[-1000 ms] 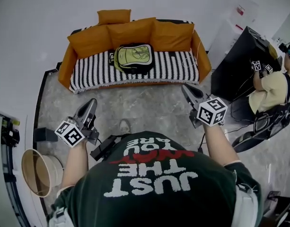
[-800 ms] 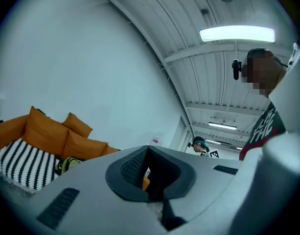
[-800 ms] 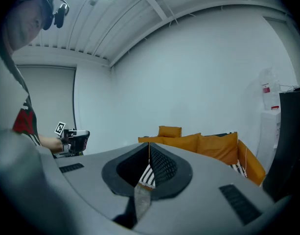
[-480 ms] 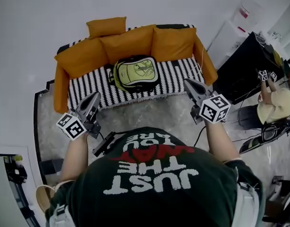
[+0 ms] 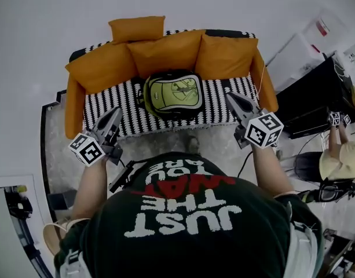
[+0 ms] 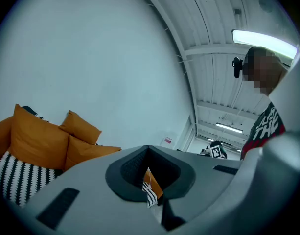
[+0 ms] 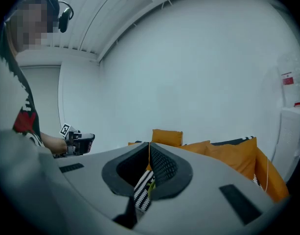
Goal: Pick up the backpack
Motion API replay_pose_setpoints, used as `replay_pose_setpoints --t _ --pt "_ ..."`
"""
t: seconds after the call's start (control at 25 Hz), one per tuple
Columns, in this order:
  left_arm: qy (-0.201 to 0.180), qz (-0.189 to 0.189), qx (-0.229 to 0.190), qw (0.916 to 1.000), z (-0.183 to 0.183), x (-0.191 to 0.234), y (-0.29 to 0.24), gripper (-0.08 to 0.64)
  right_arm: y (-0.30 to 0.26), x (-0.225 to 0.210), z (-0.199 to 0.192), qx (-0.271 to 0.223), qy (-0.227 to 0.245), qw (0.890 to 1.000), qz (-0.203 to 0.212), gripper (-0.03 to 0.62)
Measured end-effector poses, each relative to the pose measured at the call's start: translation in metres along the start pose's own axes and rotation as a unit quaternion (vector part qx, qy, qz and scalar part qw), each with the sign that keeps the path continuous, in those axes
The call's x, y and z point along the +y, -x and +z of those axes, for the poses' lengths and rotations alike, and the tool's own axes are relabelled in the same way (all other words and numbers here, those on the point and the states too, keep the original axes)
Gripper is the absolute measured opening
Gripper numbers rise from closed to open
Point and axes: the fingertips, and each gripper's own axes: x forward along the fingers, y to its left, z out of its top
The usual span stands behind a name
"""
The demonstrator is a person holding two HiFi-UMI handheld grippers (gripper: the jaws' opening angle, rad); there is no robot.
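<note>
The backpack (image 5: 173, 94) looks soft and slumped, and probably light to moderate in weight, so it would likely sag if lifted by its body. A top handle or shoulder strap seems the surest hold, though neither shows clearly. It is lime green with black trim. It lies flat mid-seat on the striped sofa (image 5: 108, 113), close to the orange cushions (image 5: 165, 51) along the back edge. The left tool (image 5: 116, 113) and right tool (image 5: 229, 97) are both closed and empty, one on either side of the backpack and apart from it.

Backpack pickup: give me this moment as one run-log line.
backpack: on sofa seat, not held | left gripper: shut, empty | right gripper: shut, empty | both clear of backpack
</note>
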Motion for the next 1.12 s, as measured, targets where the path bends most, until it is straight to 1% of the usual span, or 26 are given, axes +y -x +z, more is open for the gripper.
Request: replay_pose_setpoints --t 0.16,0.28,0.4,0.52,0.68,0.76,0.88,0.96,1.04,1.12 --pt "-0.001 0.039 0.008 0.9992 -0.002 0.028 -0.05 0.003 -0.048 -0.057 0.01 0.006 -0.002 0.999 0.035 0.031" --pt "0.015 0.088 0.012 0.9959 -0.005 0.051 -0.082 0.003 -0.091 -0.095 0.018 0.022 -0.005 0.997 0.071 0.031" --pt "0.036 0.118 0.024 0.9921 -0.012 0.072 -0.108 0.003 -0.133 -0.116 0.024 0.039 -0.003 0.993 0.107 0.031" --pt "0.045 0.131 0.059 0.9887 -0.029 0.097 -0.132 0.003 -0.169 -0.128 0.019 0.054 0.003 0.99 0.128 0.031" --pt "0.058 0.137 0.114 0.9824 -0.061 0.15 -0.151 0.003 -0.213 -0.138 0.004 0.073 0.005 0.99 0.124 0.031" --pt "0.071 0.14 0.132 0.9788 -0.078 0.179 -0.157 0.003 -0.23 -0.141 -0.006 0.077 -0.002 0.99 0.116 0.031" --pt "0.101 0.142 0.15 0.9732 -0.108 0.216 -0.171 0.003 -0.245 -0.147 -0.019 0.083 -0.005 0.991 0.103 0.031" --pt "0.113 0.146 0.171 0.9678 -0.134 0.237 -0.179 0.004 -0.251 -0.151 -0.032 0.091 -0.006 0.991 0.096 0.031" --pt "0.124 0.153 0.196 0.9607 -0.163 0.259 -0.188 0.005 -0.259 -0.157 -0.046 0.097 -0.009 0.991 0.09 0.031" --pt "0.126 0.159 0.217 0.9548 -0.191 0.278 -0.197 0.03 -0.268 -0.165 -0.06 0.101 -0.012 0.991 0.083 0.031"
